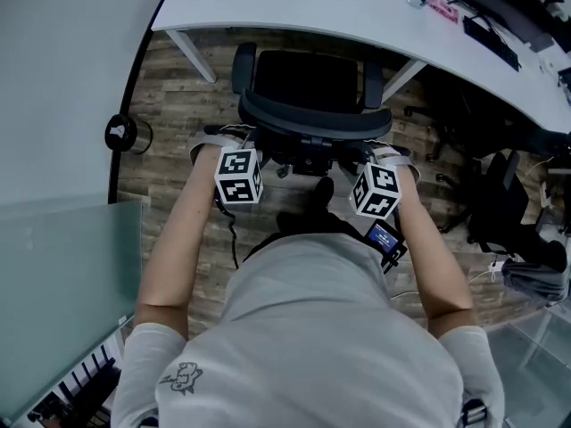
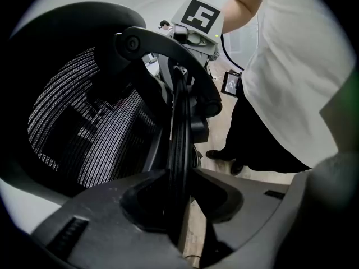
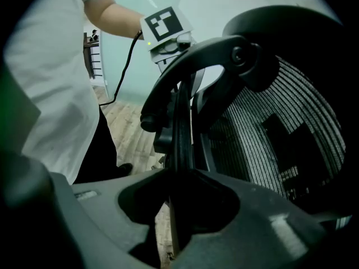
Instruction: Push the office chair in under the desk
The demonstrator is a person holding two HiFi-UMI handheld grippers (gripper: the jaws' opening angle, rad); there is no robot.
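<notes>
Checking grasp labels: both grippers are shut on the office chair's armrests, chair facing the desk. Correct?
Not the armrests. The left gripper and right gripper are shut on the backrest rim, as both gripper views show. The office chair does face the desk.

Our arms point(image 1: 178, 239) reach forward and down. Our left gripper point(image 1: 227, 139) and right gripper point(image 1: 388, 152) each clamp the chair back point(image 1: 312, 121) rim, one at either end.
</notes>
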